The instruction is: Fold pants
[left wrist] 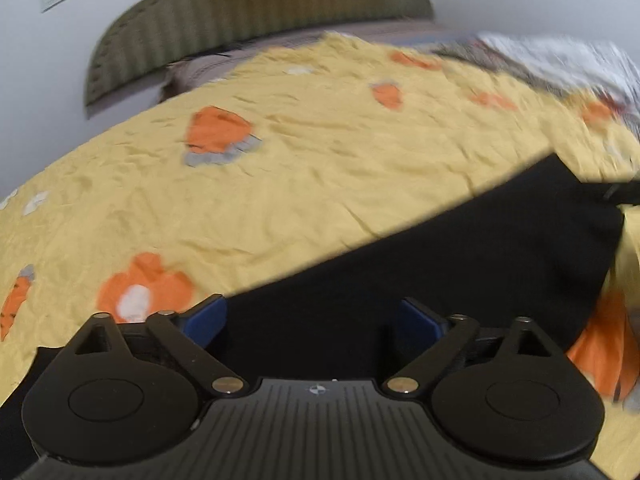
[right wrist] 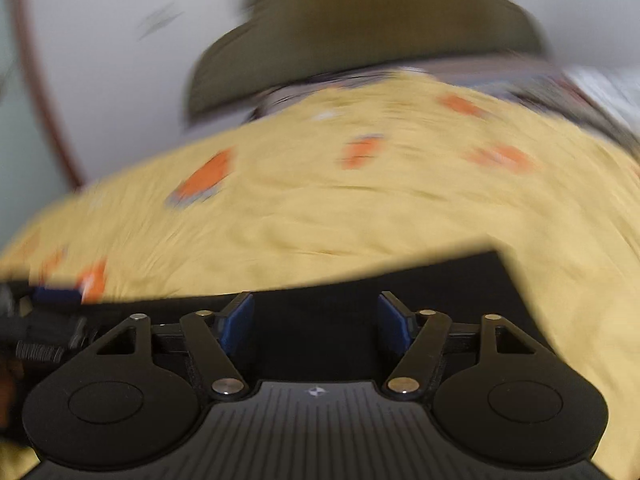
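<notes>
The black pants (left wrist: 460,248) lie flat on a yellow bedsheet with orange prints (left wrist: 280,184). In the left wrist view my left gripper (left wrist: 316,320) is open, its blue pads (left wrist: 208,320) spread over the near edge of the pants. In the right wrist view the pants (right wrist: 440,280) fill the lower middle, and my right gripper (right wrist: 316,320) is open over them, blue pads (right wrist: 240,324) apart. The left gripper (right wrist: 52,300) shows at the left edge of the right wrist view. Both views are motion-blurred.
An olive striped pillow (left wrist: 256,12) leans against the white wall at the head of the bed; it also shows in the right wrist view (right wrist: 360,32). White and grey bedding (left wrist: 560,64) is bunched at the far right. The yellow sheet (right wrist: 320,208) spreads beyond the pants.
</notes>
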Available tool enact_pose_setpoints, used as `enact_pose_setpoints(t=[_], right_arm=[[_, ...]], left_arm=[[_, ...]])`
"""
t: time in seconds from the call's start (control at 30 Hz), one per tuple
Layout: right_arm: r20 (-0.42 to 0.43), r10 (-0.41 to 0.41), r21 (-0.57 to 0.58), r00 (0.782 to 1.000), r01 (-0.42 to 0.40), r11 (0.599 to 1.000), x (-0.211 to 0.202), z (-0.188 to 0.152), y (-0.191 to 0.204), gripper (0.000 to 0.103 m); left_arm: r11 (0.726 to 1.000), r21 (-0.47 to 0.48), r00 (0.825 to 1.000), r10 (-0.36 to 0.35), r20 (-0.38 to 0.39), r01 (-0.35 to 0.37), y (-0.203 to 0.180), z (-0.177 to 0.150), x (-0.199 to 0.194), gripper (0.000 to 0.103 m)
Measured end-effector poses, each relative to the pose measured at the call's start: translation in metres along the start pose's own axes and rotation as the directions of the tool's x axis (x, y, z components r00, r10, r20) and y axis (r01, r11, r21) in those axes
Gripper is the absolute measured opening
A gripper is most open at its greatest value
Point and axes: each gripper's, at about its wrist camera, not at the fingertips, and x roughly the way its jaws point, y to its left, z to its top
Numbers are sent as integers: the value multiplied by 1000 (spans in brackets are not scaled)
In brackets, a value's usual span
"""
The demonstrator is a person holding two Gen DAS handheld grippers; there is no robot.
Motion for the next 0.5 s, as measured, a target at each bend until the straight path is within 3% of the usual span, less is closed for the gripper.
enact_pose_setpoints(t=[0.07,0.1,0.17,0.23,0.37,0.5], right_arm=[[-7,13,187,1000,-12,982,-21,-6,-43,70],[-20,47,264,999,-40,964,-28,-11,-61,71],[-30,111,368,993,-93,925,-38,-23,-85,71],[-34,136,423,990,-109,900,-39,-33,-95,71],[12,180,477,984,-164,863,-23,-41,-102,71],[124,132,536,983,-179,825,-12,-37,-109,68]], left_arm=[[995,82,998,64,-22,-62,-13,-3,20,96],[992,85,995,97,8,-97,-15,-5,26,103],[988,57,989,145,21,-146,-13,-2,32,102],[993,-11,993,122,-3,-122,-10,4,27,92],[995,-74,997,73,20,-71,-10,5,2,94],[996,-64,997,63,39,-60,-10,-1,-25,95]])
